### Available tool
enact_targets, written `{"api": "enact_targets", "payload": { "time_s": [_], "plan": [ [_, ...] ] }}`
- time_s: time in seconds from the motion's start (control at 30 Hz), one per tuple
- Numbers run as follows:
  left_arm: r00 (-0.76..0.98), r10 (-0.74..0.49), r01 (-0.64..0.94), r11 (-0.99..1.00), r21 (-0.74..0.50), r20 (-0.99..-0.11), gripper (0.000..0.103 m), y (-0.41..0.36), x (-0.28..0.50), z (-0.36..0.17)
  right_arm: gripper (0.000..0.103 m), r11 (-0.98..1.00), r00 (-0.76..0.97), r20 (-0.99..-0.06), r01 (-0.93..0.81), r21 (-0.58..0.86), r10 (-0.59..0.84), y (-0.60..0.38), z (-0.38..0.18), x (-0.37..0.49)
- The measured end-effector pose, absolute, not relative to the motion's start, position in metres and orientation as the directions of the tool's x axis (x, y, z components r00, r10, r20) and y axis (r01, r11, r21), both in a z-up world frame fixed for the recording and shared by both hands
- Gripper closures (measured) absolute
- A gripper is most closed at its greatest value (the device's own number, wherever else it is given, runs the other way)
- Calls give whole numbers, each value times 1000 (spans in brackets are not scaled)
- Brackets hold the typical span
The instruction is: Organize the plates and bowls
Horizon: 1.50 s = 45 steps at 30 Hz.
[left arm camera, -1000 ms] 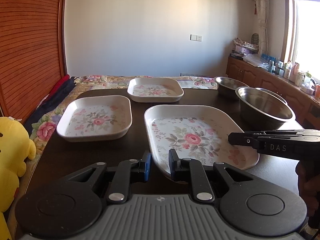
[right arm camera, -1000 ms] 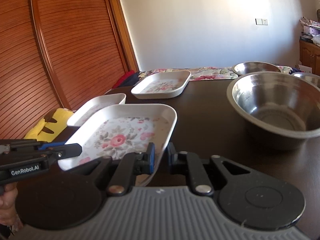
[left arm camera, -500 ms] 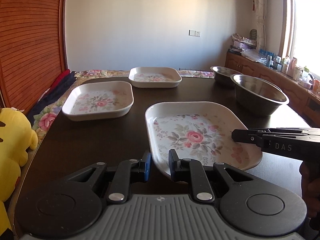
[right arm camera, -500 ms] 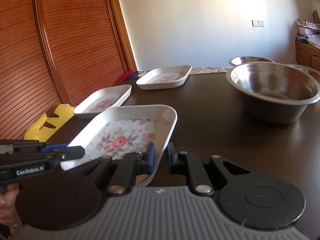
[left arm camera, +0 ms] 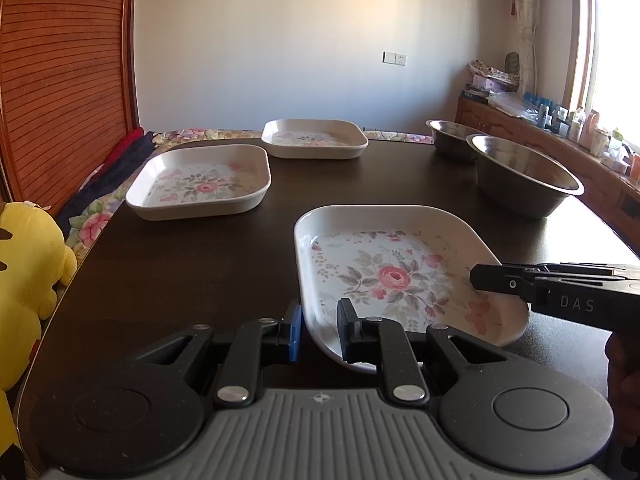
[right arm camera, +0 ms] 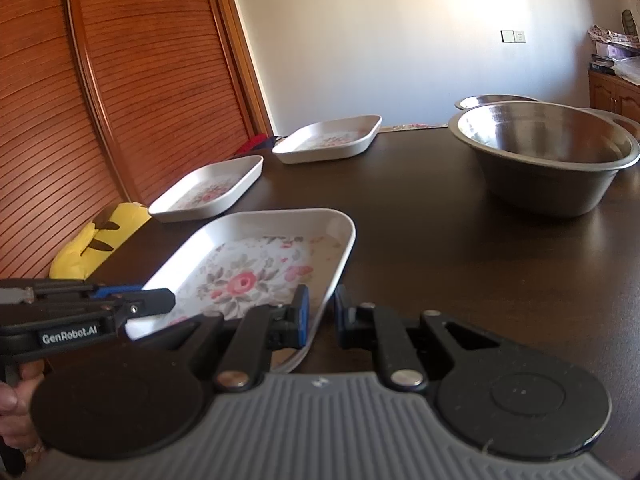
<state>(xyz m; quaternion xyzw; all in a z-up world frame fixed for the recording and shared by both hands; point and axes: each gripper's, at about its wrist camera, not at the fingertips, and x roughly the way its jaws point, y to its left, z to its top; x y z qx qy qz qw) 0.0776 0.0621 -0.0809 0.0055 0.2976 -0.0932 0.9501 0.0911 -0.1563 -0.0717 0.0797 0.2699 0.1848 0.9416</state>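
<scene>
Glossy white floral plates (left arm camera: 396,276) sit on a dark polished wooden table (left arm camera: 192,272), beside brushed steel bowls (right arm camera: 548,156); matt black plastic grippers (left arm camera: 319,330) and a slatted wooden door (right arm camera: 120,80) frame them.

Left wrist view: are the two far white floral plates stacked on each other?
No, the two white floral plates sit apart on the dark table, a strip of bare tabletop between them.

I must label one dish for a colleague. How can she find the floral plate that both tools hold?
On the dark table, three white floral plates lie left of the steel bowls. It is the held plate, nearest the cameras, with tools at both near corners.
</scene>
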Motion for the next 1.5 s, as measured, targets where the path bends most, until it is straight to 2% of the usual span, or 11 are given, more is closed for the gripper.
{"api": "enact_targets", "payload": {
  "time_s": [0.47,0.57,0.63,0.67,0.73,0.83,0.87,0.93,1.17,1.5],
  "plan": [
    [809,-176,177,983,-53,-561,81,63,77,-81,87,922,794,-471,-304,239,385,-156,-71,90],
    [816,-166,165,985,-52,-554,69,64,78,-79,87,924,806,-455,-298,240,378,-159,-67,88],
    [819,-164,165,985,-48,-550,54,65,77,-75,87,926,818,-438,-296,234,373,-162,-61,86],
    [822,-162,166,985,-42,-546,49,65,77,-73,87,928,825,-428,-294,230,368,-163,-57,85],
    [827,-157,167,985,-32,-540,31,65,76,-68,87,930,837,-410,-292,224,362,-165,-50,84],
    [838,-135,146,989,-22,-529,12,67,76,-63,86,929,845,-391,-302,216,365,-166,-41,84],
    [841,-130,141,990,-20,-525,10,68,76,-61,84,928,847,-385,-305,212,367,-166,-38,84],
    [842,-122,133,991,-17,-526,0,69,77,-58,70,929,852,-375,-310,204,366,-164,-34,85],
    [829,-82,109,994,16,-554,0,74,81,-51,68,930,856,-365,-322,177,366,-158,-27,89],
    [817,-67,78,997,-5,-573,0,85,83,-41,65,927,843,-385,-339,163,376,-147,-23,99]
  ]
}}
